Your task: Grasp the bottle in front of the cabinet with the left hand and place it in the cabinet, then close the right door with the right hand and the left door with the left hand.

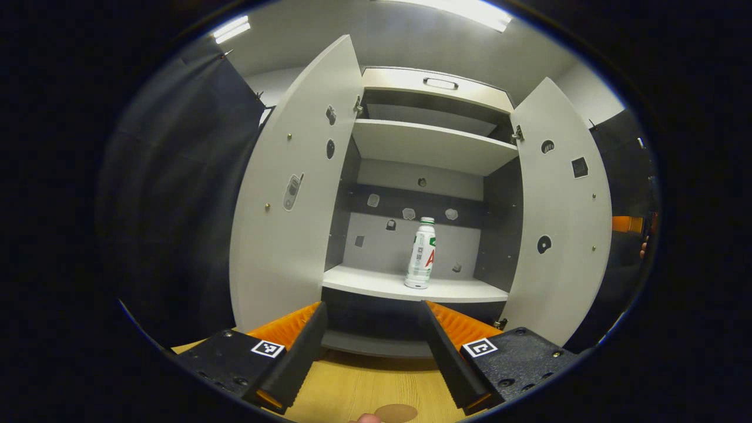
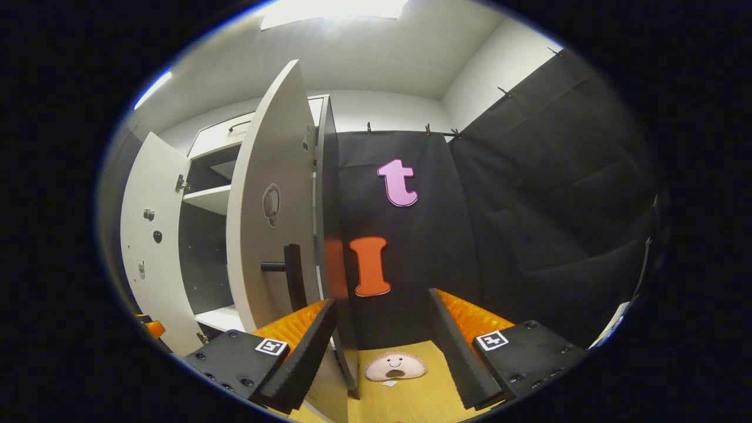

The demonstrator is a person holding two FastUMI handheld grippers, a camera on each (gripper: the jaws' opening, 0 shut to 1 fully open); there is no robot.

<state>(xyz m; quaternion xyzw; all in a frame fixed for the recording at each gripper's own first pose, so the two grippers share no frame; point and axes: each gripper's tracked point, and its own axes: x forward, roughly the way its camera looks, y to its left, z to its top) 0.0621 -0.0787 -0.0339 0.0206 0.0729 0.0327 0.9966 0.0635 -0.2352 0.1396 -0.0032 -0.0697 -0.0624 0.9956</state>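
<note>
Now I see the bottle standing upright on the cabinet's lower shelf, toward its right side, with both doors swung wide. My left gripper is spread and empty, well back from the shelf. My right gripper is spread too, near the right door, its handle just beyond my fingers.

wooden table | face-shaped plush pad lying flat | ceiling light
</note>
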